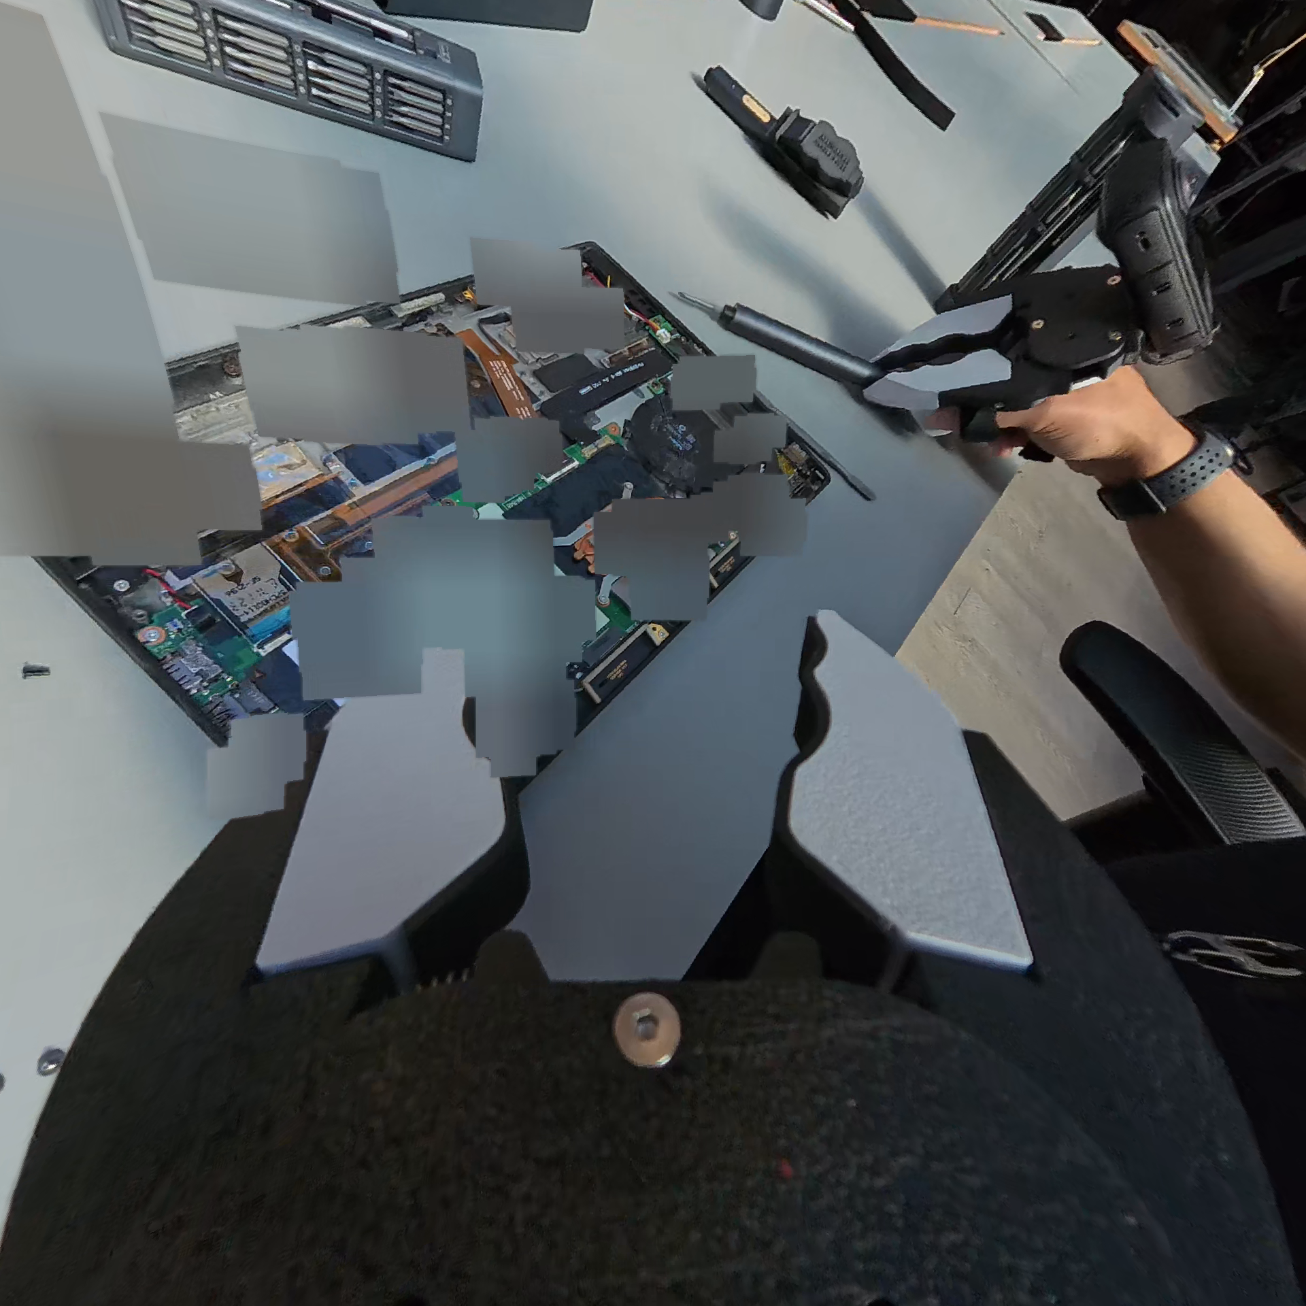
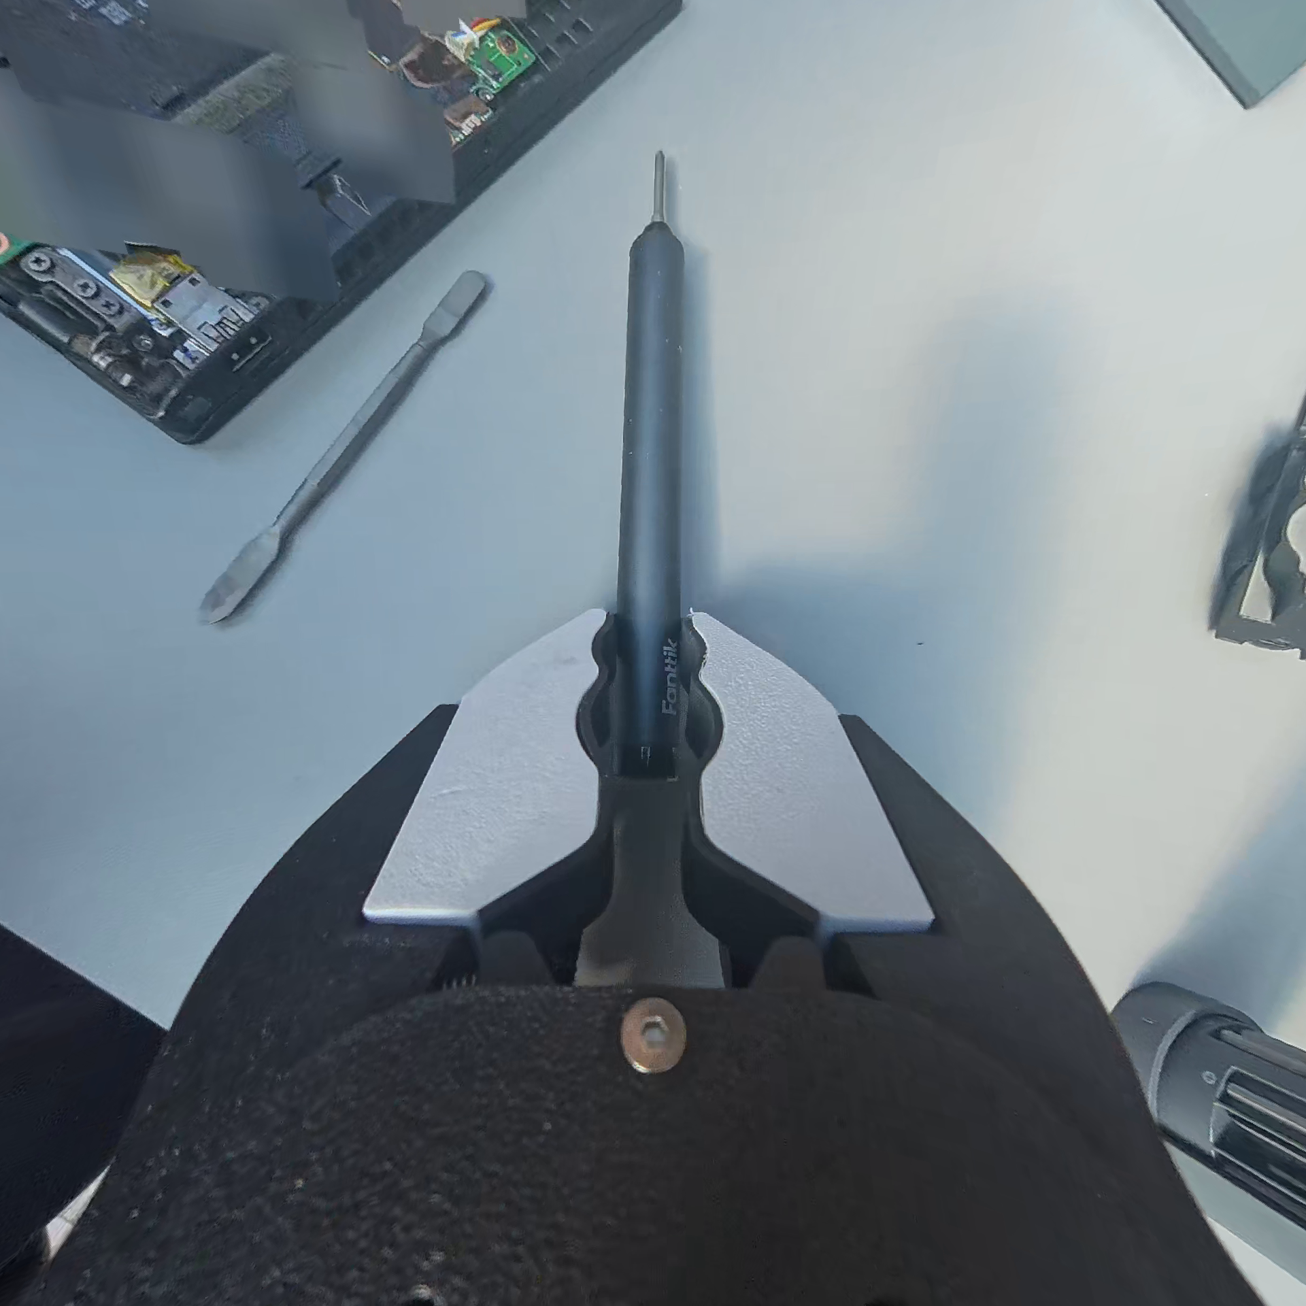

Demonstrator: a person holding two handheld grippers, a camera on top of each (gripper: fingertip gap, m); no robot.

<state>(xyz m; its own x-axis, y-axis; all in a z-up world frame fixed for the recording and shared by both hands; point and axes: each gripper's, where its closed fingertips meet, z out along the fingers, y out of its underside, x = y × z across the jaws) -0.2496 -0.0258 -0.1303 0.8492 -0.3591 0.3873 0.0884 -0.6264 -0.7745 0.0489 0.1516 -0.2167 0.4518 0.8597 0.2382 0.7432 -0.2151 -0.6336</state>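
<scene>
An opened black laptop base (image 1: pixel 134 636) with bare circuit boards, a fan (image 1: pixel 664 438) and copper heat pipes lies on the pale grey table (image 1: pixel 601 191). My left gripper (image 1: pixel 636 657) is open and empty, just over the laptop's near corner. My right gripper (image 2: pixel 650 622) is shut on the rear end of a dark pen-shaped screwdriver (image 2: pixel 646 438), whose bit points forward, low over the table. In the left wrist view the right gripper (image 1: pixel 883 374) holds the screwdriver (image 1: pixel 791 343) beside the laptop's right edge. The laptop (image 2: pixel 205 410) sits to its left.
A metal spudger (image 2: pixel 346 452) lies between laptop and screwdriver. A grey bit case (image 1: pixel 297 71) stands at the back. A black part (image 1: pixel 813 155) and black strip (image 1: pixel 904 78) lie far right. A small screw (image 1: pixel 34 670) is at left. A chair armrest (image 1: pixel 1187 735) is off the table's edge. Across from one pair of fingers to the other is roughly 35 cm. Left tips and right tips are each some 20 cm from the fan (image 1: pixel 664 438).
</scene>
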